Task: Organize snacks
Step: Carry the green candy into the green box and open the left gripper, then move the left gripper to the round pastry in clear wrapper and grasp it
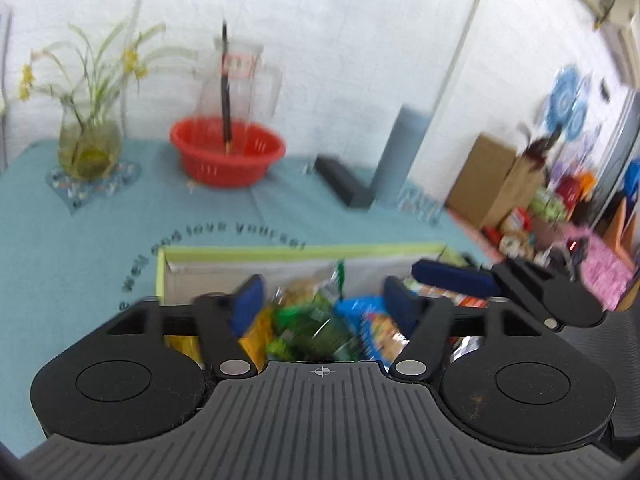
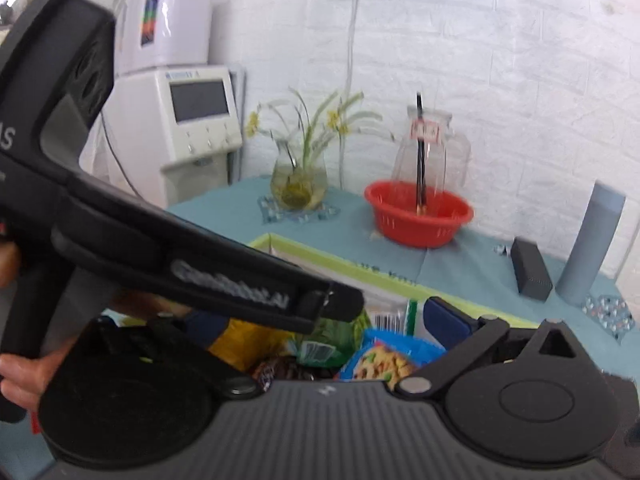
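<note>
Our left tongs (image 1: 324, 300) are black plastic with blue pads (image 1: 249, 300), silver pivot screws and a ribbed grey base.

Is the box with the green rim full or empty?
Partly full. The box holds several snack packets, such as a green one and a blue one, while its far part shows bare wall.

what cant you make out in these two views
- Left wrist: the snack packets are motion-blurred, labels unreadable; the box floor is hidden by the left gripper.
- Right wrist: the right gripper has its left finger hidden behind the left gripper's body, so its opening is unclear.
- Tablecloth lettering is blurred and partly covered by the box.
</note>
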Motion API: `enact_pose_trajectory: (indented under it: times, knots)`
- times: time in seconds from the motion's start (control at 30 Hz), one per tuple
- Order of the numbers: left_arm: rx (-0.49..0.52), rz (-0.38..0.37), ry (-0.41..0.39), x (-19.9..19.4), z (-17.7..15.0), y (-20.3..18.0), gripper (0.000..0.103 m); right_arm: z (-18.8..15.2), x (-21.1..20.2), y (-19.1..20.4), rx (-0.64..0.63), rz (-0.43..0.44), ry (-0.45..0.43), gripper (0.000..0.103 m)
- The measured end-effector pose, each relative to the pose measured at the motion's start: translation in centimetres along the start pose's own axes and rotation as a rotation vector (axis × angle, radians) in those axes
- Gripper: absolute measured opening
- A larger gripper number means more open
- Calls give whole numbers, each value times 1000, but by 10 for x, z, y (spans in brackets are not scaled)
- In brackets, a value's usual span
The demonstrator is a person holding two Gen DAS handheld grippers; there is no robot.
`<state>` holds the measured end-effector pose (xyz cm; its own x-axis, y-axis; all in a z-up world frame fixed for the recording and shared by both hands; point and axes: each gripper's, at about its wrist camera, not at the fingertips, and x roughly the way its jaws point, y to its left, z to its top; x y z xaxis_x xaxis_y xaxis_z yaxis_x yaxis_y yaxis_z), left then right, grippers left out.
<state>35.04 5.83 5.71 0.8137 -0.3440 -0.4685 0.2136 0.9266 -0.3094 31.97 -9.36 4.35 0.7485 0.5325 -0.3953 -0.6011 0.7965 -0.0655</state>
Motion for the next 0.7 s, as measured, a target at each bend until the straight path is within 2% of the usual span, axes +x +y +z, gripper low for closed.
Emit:
enact_pose_trajectory:
  times: [0.13,0.17,0.23,0.37,0.5,0.57,0.6,0.7]
  knots:
    - [54,-27,-126,-49,1,-16,69,3,-58,3,4,-37,-139,102]
    - [61,-31,-139,-58,-2,-19,73,0,-72,5,11,-34,-161,102]
    - [70,-42,-142,-72,-12,-25,74,-12,-94,11,25,-15,-166,103]
    - [80,-19,-79,-85,-52,-30,77,-54,-110,33,31,-1,-51,103]
    - [68,30,79,-69,-97,-25,73,-97,-91,53,44,57,119,103]
    - [58,39,151,-57,-109,-24,66,-107,-76,61,42,87,181,102]
    - [65,50,176,-52,-112,-25,66,-109,-69,65,31,89,203,102]
    - [109,65,205,-41,-110,-28,66,-105,-53,71,-18,105,229,102]
